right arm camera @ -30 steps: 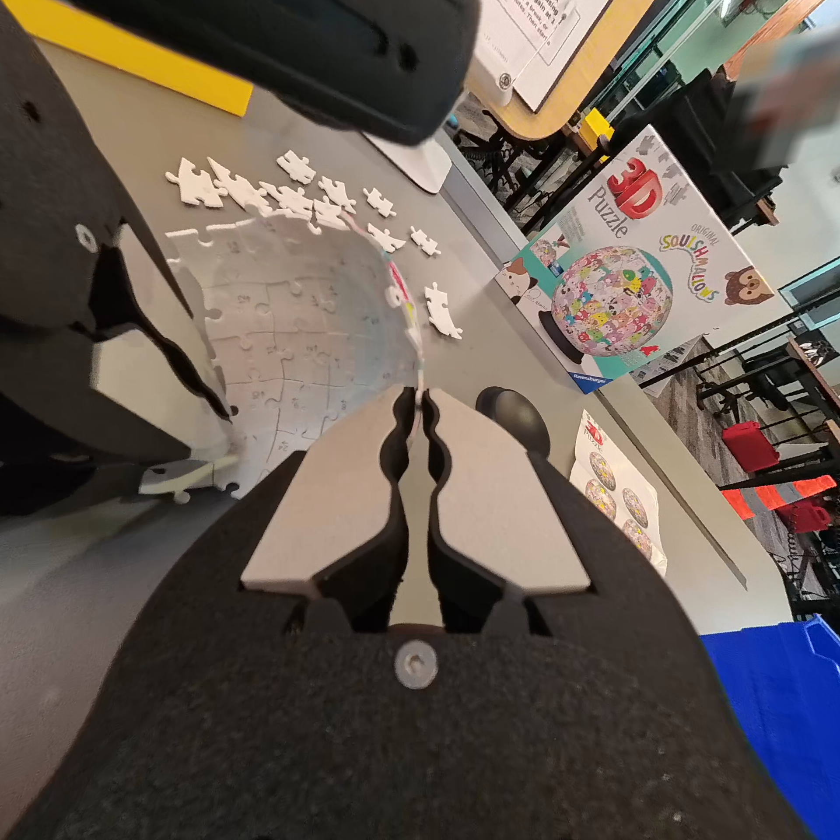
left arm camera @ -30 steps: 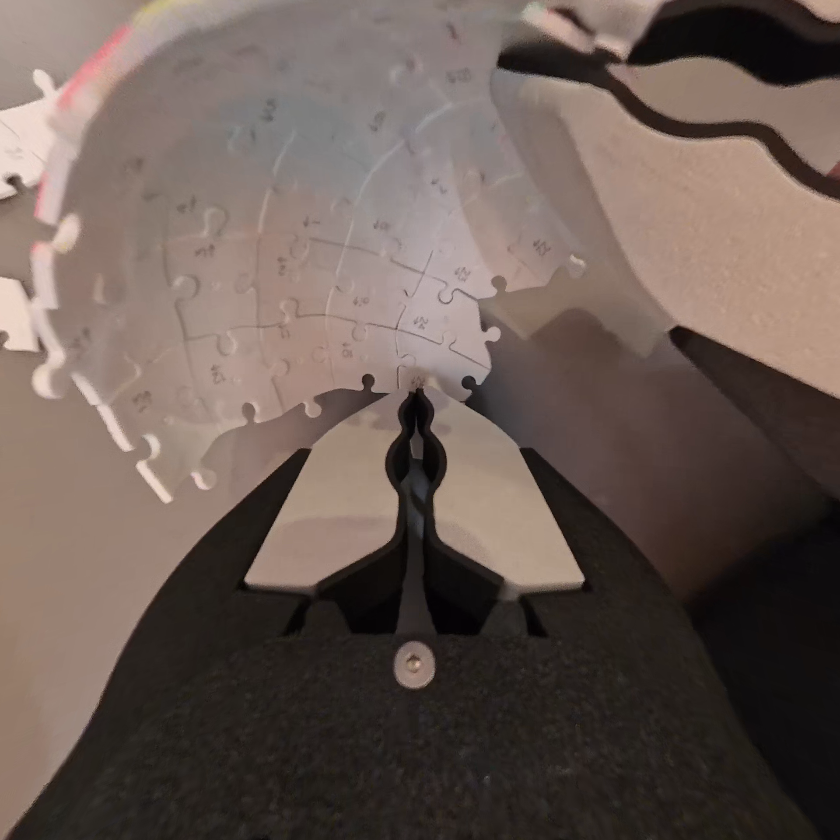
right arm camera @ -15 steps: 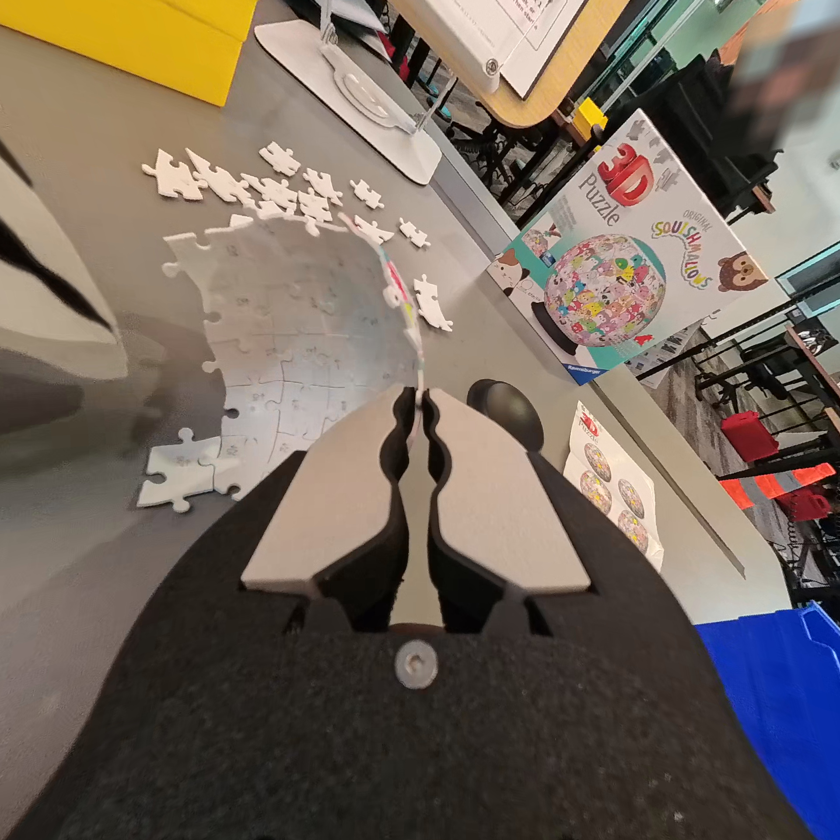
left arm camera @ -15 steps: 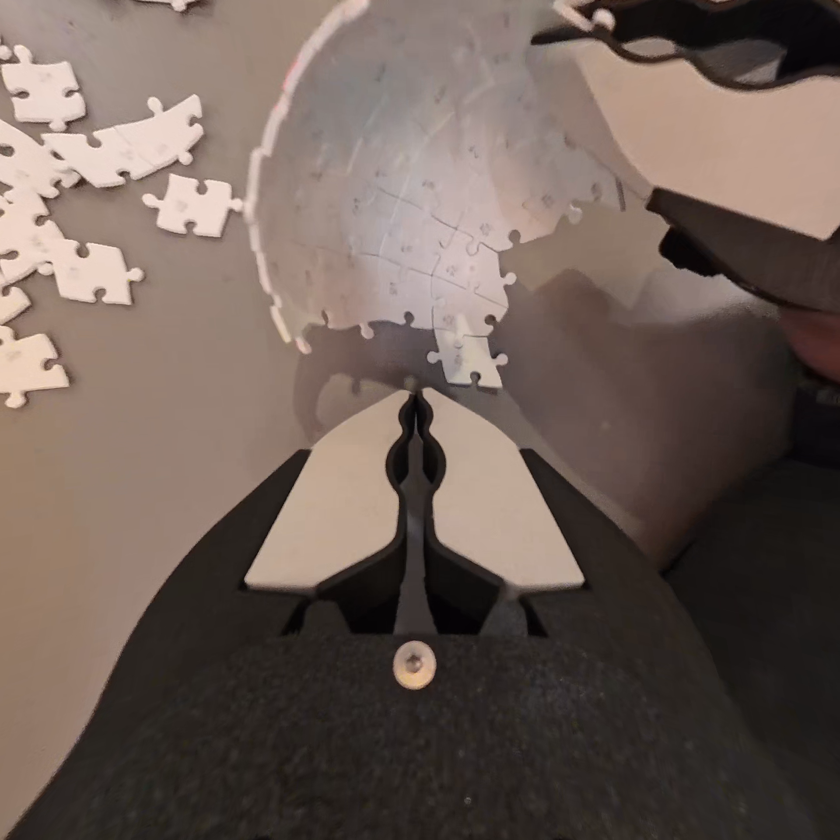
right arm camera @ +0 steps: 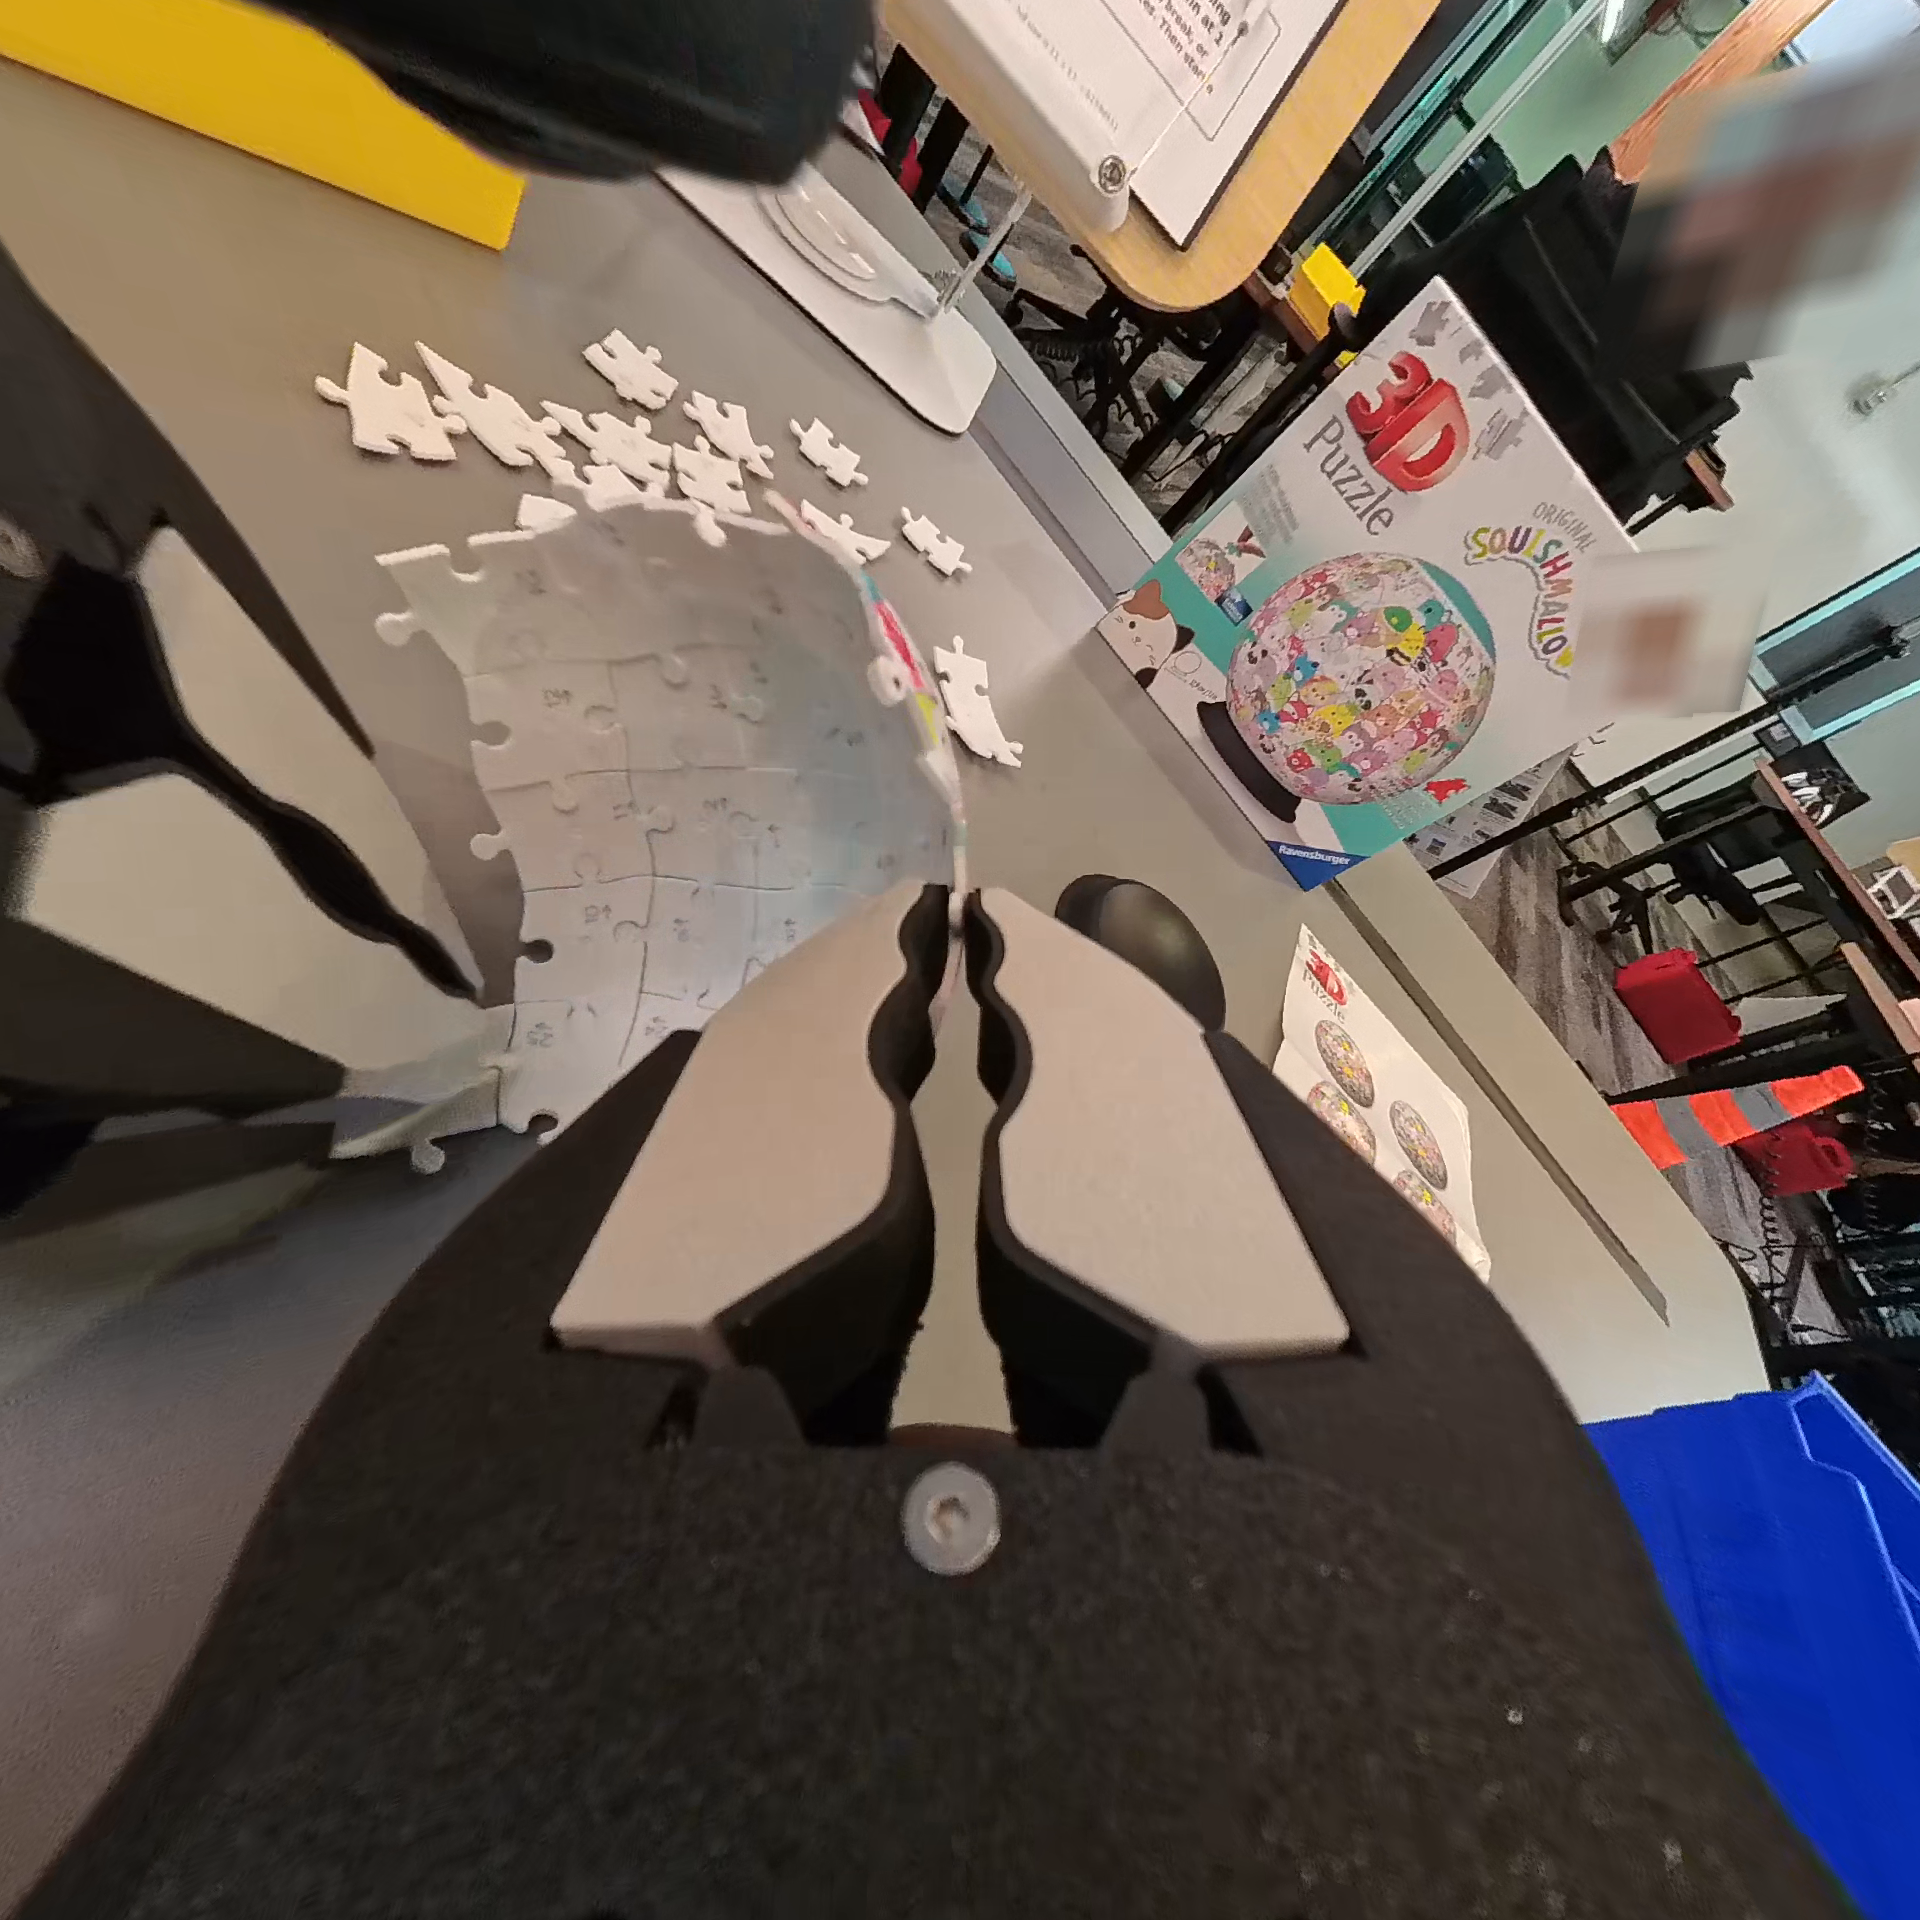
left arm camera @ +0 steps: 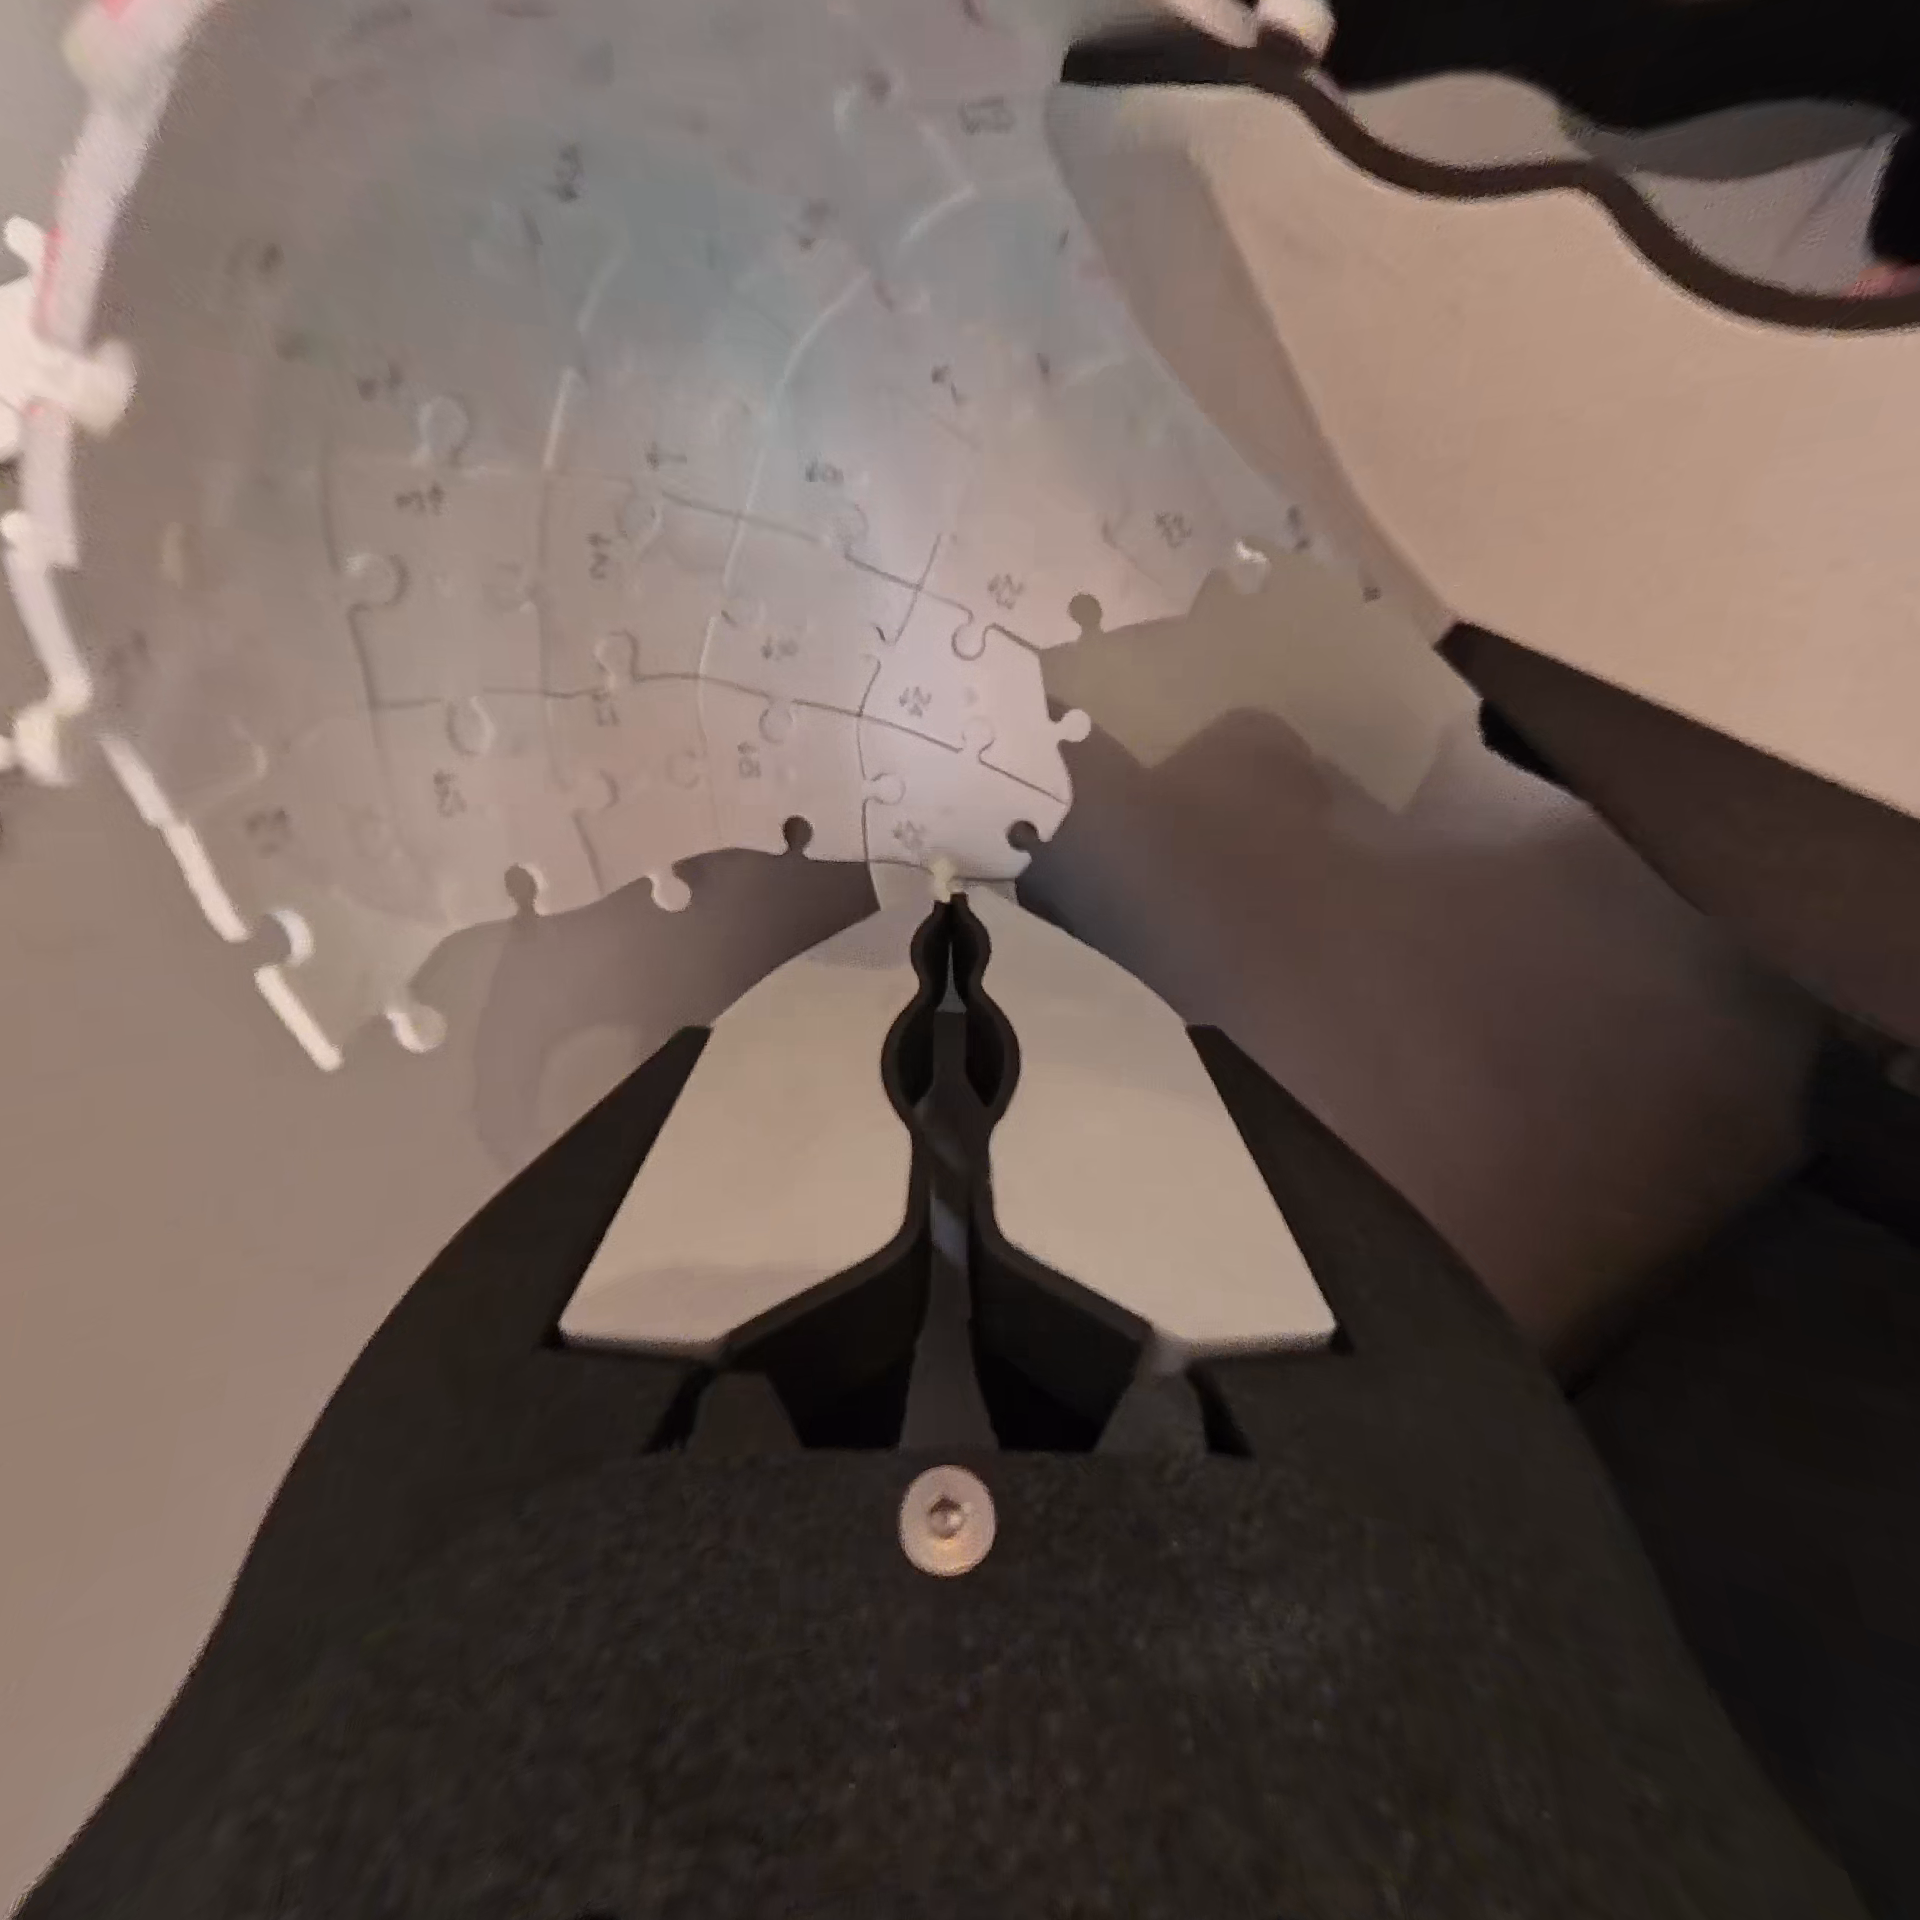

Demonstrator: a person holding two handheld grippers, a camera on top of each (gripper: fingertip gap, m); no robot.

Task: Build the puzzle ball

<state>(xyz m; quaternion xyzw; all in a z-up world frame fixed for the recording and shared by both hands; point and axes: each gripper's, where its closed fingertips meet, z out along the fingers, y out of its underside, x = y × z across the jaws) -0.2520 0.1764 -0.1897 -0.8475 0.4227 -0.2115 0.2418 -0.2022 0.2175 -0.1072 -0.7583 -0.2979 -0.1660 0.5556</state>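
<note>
A half-built puzzle ball shell (left arm camera: pixel 623 520) of white-backed pieces is held just above the grey table (right arm camera: pixel 665 260), hollow side facing both cameras. My right gripper (right arm camera: pixel 956 904) is shut on the shell's coloured rim (right arm camera: pixel 914 675). My left gripper (left arm camera: pixel 951 909) is shut, and its tips touch a small tab on the shell's lowest edge piece (left arm camera: pixel 935 821). In the right wrist view the left gripper (right arm camera: pixel 473 987) sits against that same corner piece (right arm camera: pixel 436 1112). The right gripper's fingers (left arm camera: pixel 1558 416) show at the upper right of the left wrist view.
Several loose white pieces (right arm camera: pixel 623 447) lie on the table beyond the shell. A puzzle box (right arm camera: pixel 1382 623), a black round stand (right arm camera: pixel 1143 956) and a leaflet (right arm camera: pixel 1371 1122) sit to the right. A blue bin (right arm camera: pixel 1766 1610), a yellow box (right arm camera: pixel 260 114) and a white stand base (right arm camera: pixel 883 312) border the area. Tip to tip, the grippers are about 10 cm apart.
Half a second ago my left gripper was drawn back from the shell, shut. Now it has come forward again to the lowest edge piece. The right gripper keeps its hold on the rim.
</note>
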